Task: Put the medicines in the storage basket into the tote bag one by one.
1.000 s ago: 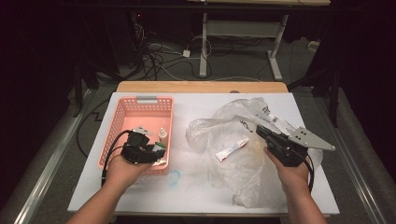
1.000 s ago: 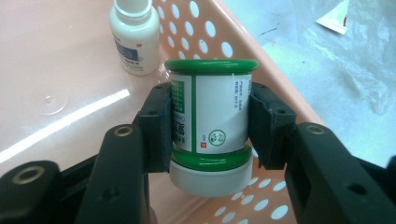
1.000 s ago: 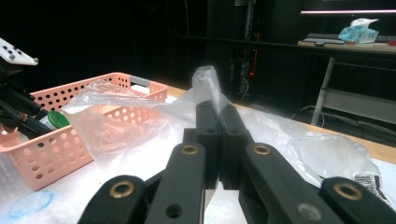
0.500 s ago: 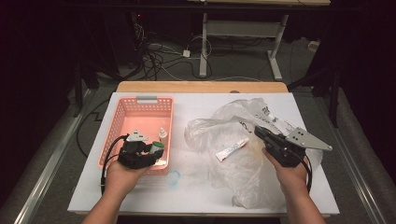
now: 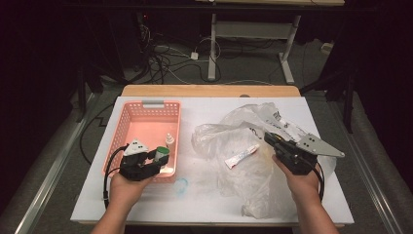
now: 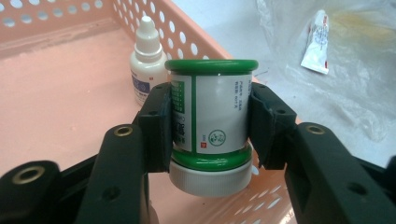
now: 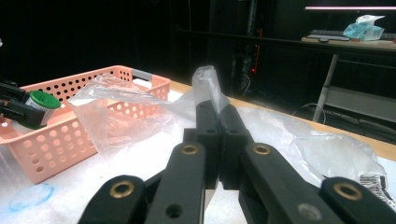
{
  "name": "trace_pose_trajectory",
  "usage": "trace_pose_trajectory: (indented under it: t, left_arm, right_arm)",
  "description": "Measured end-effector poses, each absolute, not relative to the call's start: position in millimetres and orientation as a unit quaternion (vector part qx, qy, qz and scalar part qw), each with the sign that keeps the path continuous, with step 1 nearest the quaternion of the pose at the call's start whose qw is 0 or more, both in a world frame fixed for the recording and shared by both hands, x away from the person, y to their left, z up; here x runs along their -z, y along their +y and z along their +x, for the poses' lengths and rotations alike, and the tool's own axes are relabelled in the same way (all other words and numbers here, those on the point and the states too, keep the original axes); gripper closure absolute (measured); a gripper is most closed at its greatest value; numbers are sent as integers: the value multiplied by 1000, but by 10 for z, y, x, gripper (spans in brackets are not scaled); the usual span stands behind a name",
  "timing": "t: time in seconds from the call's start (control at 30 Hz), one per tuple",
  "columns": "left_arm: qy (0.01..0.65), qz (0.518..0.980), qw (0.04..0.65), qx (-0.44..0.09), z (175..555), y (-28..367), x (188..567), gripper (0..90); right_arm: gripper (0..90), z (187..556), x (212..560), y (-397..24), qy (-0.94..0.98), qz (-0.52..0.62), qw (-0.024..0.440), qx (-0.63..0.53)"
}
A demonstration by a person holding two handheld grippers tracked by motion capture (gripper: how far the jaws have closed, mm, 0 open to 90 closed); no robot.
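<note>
Green-lidded jar (image 6: 208, 120) now lower, label unreadable

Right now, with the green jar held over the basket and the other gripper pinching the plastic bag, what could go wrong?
1. The left gripper clamps the green jar by its smooth label, above the basket; it might slip and drop.
2. The small dropper bottle stands upright just behind the jar; lowering carelessly could knock it over.
3. The right gripper pinches the plastic bag. The tube lies on or inside it, so pulling may drag it.
</note>
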State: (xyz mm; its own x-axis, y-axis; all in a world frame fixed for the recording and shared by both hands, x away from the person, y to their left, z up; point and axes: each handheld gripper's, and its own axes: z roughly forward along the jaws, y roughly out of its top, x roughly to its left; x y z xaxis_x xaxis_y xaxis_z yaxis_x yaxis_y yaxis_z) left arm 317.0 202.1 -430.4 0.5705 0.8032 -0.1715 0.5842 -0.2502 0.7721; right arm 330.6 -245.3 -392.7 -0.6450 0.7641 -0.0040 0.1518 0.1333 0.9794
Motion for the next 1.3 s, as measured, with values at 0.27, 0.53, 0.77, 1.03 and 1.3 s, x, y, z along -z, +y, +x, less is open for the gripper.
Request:
trace_pose_trajectory:
  t: [0.27, 0.53, 0.77, 1.03, 1.3]
  left_arm:
    - [436, 771, 443, -135, 3117, 2011, 4231, 540]
    - [411, 773, 464, -137, 3013, 1909, 4125, 540]
    - [388, 780, 475, -124, 2937, 1764, 4085, 540]
    - [361, 790, 482, -113, 2868, 1551, 4119, 539]
    - [331, 808, 477, -99, 2862, 1248, 4192, 539]
  right_arm:
    - [900, 3301, 3910, -2464, 701, 324, 268, -576]
    - [900, 3291, 3904, -2453, 701, 324, 265, -577]
    - [900, 3291, 3902, -2453, 701, 322, 267, -578]
    - [900, 3289, 3904, -2441, 703, 321, 265, -577]
    - [900, 3291, 3907, -2430, 704, 320, 266, -575]
